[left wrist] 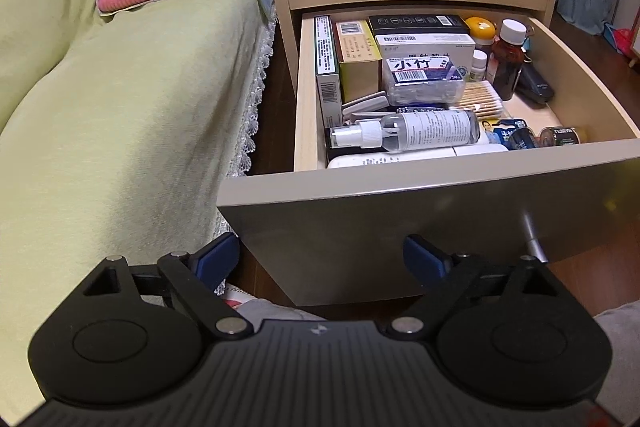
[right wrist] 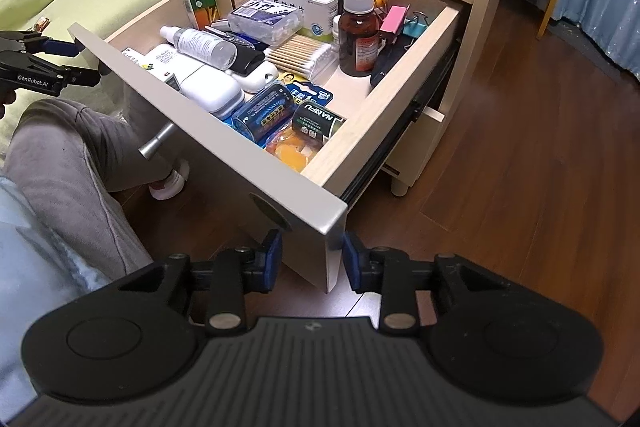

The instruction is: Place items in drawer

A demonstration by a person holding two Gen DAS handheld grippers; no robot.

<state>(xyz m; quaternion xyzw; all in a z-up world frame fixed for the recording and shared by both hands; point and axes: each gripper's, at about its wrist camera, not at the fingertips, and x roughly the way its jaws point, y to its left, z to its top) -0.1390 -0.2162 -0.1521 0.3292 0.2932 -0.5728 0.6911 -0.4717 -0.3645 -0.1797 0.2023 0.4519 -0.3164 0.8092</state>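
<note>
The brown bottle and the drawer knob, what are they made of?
The brown bottle looks like see-through amber plastic or glass, I cannot tell which: it shines, and has a white ribbed cap, likely plastic. The drawer knob looks like brushed metal: dull silver-grey with a soft sheen.

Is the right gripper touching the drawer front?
Cannot tell. In the right wrist view the right gripper straddles the drawer front's corner, jaws open; no clear gap or contact shows.
</note>
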